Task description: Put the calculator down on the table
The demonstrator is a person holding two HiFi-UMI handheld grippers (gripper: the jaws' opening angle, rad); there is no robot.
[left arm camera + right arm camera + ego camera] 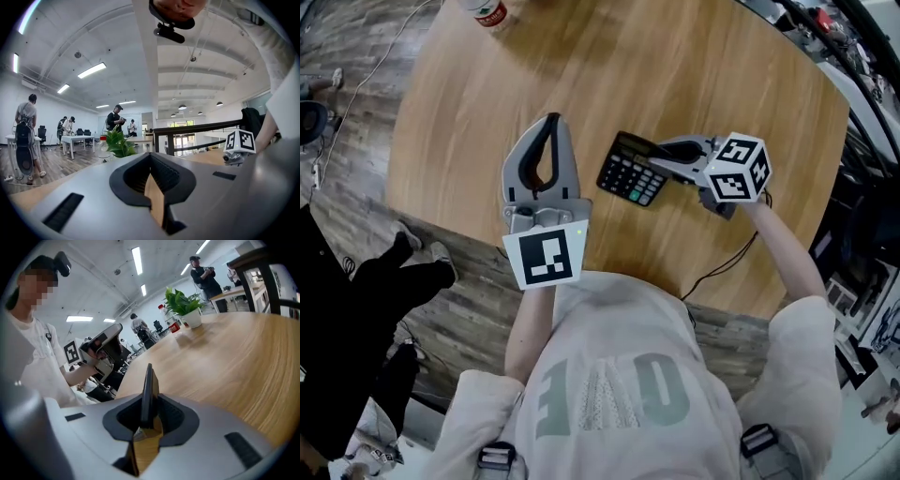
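Wooden table (675, 75), right hand-held gripper (660, 157) narrowly pinching calculator (628, 174) edge

Your calculator (631, 170) was matt black plastic, your left gripper (551, 120) and right gripper (661, 155) smooth matt grey plastic with ribbed black pads (165, 172), the table (694, 75) smooth pale wood with a soft sheen, and your shirt (619, 328) soft cloth.

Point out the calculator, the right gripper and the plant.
calculator (628, 176): head view, on its keypad.
right gripper (664, 157): head view, between its fingertips at the calculator's edge.
plant (180, 301): right gripper view, on its leaves.
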